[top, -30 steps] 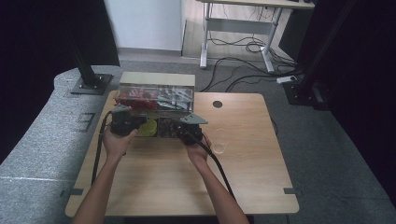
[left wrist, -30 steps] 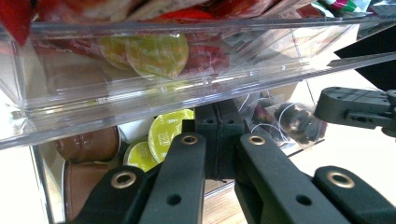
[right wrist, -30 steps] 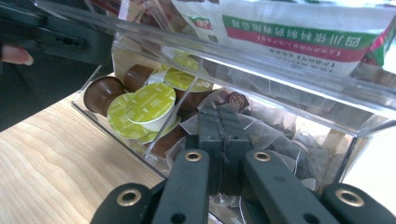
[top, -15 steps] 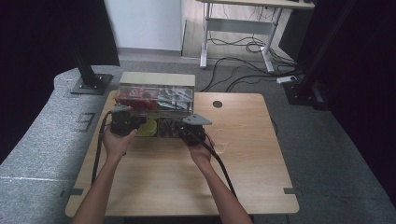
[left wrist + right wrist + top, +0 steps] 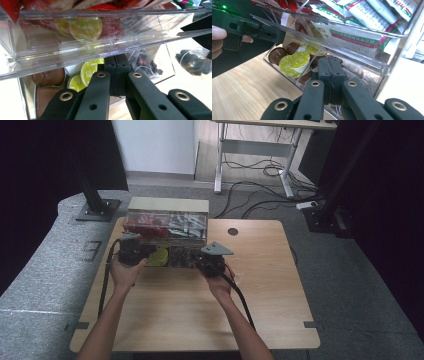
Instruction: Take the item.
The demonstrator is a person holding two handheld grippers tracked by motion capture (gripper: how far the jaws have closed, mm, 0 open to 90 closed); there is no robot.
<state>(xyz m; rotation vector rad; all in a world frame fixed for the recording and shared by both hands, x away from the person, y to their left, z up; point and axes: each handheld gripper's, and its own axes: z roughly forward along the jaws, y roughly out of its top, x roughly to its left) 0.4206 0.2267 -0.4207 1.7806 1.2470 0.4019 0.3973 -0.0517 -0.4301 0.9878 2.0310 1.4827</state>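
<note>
High view: left gripper (image 5: 136,251) and right gripper (image 5: 209,260) meet the front of a clear drawer organiser (image 5: 167,227) at the table's (image 5: 200,320) far edge, probably to work its lower drawer.
Left gripper view: jaws clenched, empty, before green-lidded capsules (image 5: 91,70).
Right gripper view: jaws clenched, empty, at the open lower drawer (image 5: 287,75).

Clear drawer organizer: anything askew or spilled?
Nothing spilled. The clear plastic drawer organizer sits square on the wooden table; its lower drawer stands pulled out, green-lidded pods and brown capsules lying jumbled inside.
</note>
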